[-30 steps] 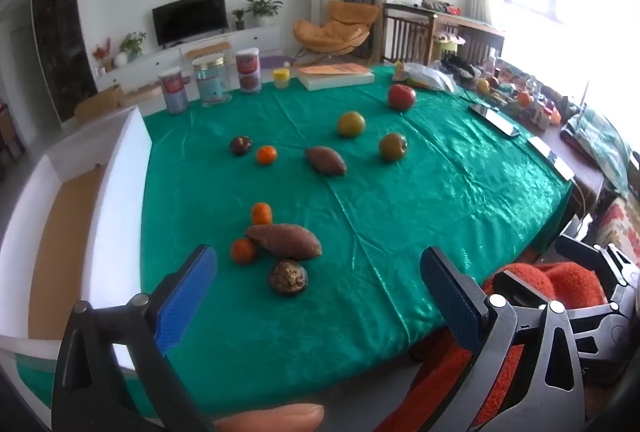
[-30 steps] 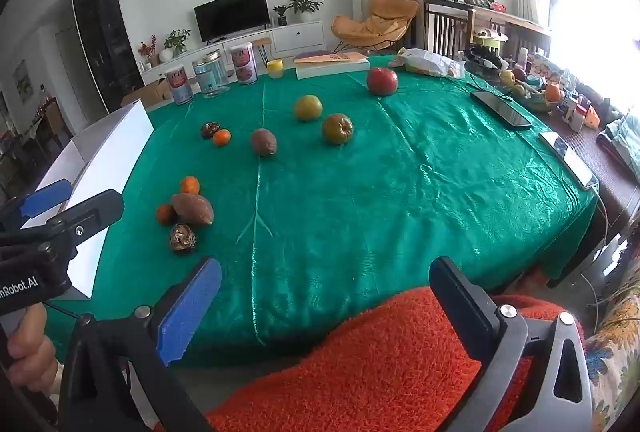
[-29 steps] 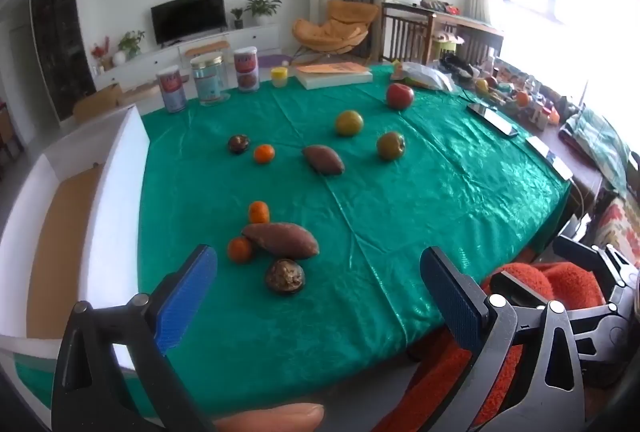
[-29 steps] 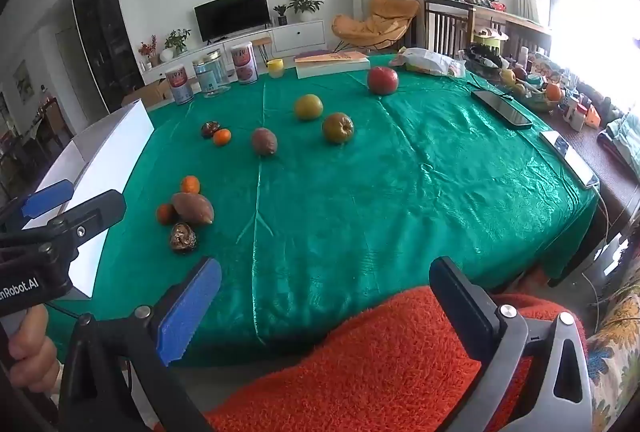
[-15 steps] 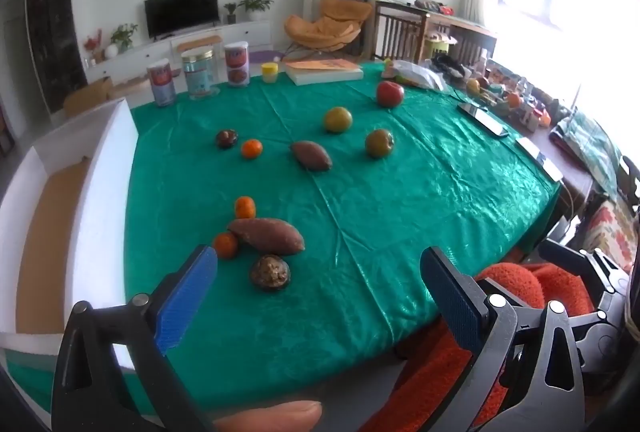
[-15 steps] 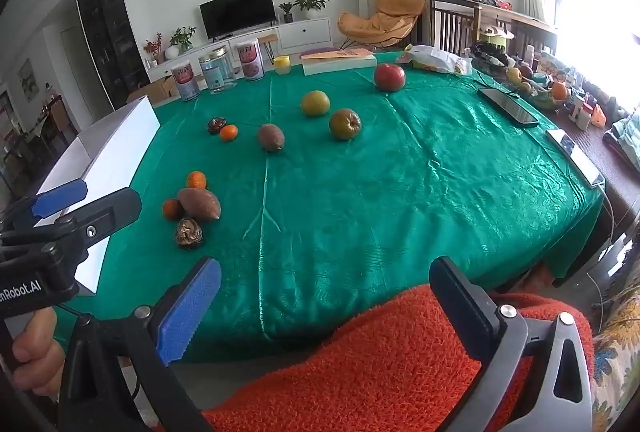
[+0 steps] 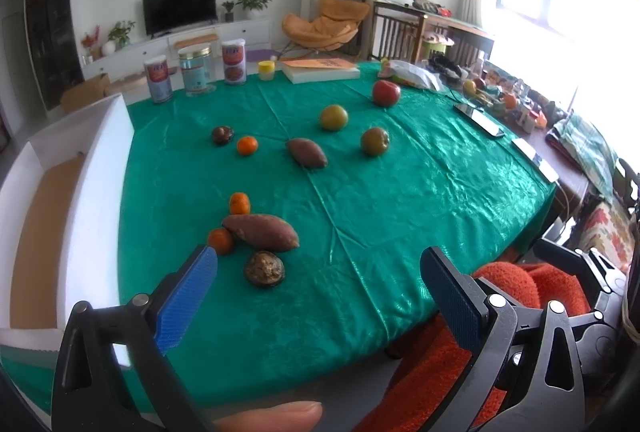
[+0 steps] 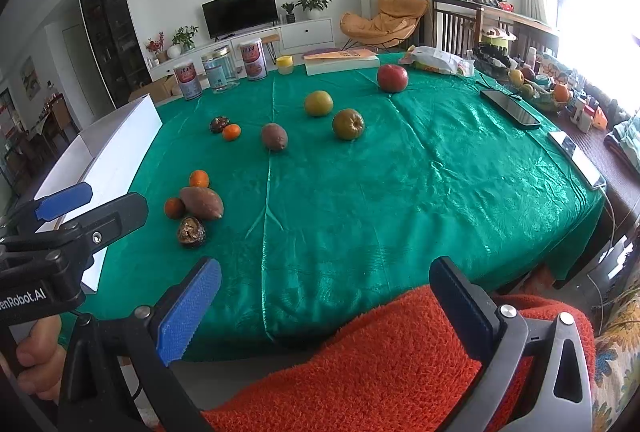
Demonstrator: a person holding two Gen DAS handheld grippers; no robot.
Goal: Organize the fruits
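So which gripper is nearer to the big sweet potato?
Left. The left gripper hangs open just in front of the big sweet potato, above the table's near edge. The right gripper is open too, further back and off to the right.

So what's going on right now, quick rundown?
Left gripper and right gripper open, empty, short of the table. Fruit untouched on green cloth; nearest is sweet potato. Nothing in the way.
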